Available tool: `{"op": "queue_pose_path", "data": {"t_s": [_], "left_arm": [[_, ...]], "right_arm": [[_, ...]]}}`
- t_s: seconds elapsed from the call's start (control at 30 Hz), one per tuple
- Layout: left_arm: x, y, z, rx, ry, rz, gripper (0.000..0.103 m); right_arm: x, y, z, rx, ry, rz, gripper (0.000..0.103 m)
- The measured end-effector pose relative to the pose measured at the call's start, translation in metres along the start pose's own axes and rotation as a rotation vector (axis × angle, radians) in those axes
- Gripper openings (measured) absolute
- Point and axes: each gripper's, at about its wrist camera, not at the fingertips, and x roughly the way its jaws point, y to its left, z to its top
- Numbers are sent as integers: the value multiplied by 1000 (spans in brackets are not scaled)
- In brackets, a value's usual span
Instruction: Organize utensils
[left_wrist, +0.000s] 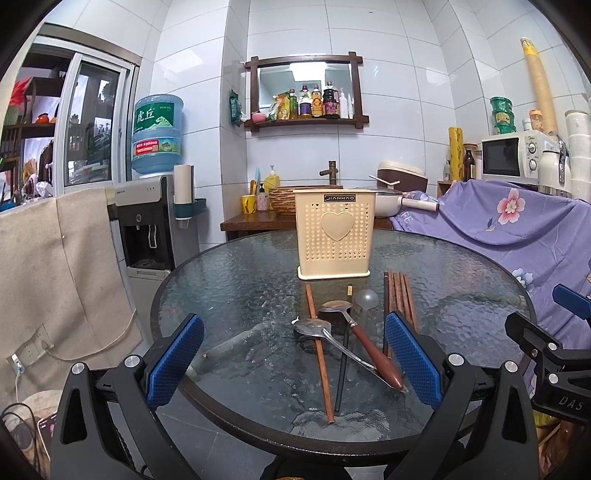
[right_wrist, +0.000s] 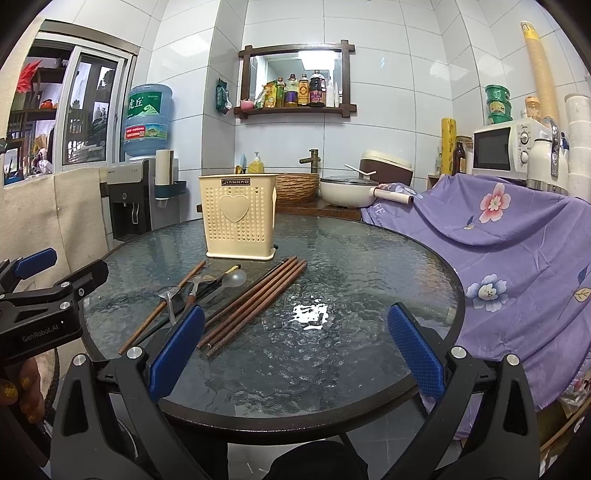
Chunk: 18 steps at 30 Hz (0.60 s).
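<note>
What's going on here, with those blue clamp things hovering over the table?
A person holds a two-finger gripper in each hand, about to tidy utensils on a round glass table. Both the left gripper and the right gripper are open and empty. Nothing is put away yet: loose chopsticks, two metal spoons and a clear plastic spoon lie on the glass in front of the cream utensil holder, which stands upright farther back on the table.

Round glass table (left_wrist: 229, 280), cream utensil holder (left_wrist: 334, 232), chopsticks (left_wrist: 400, 299), spoons (left_wrist: 341, 314)
</note>
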Motion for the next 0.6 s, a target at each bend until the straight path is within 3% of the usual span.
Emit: {"op": "queue_pose_path", "data": {"t_s": [0.33,0.6], "left_arm": [[15,2,5,-6,61,-13,97],[57,18,15,-15,217,-33,97]], "right_arm": [[24,-2,10,2,76,29,98],[86,-3,29,-2,267,109,97]]}}
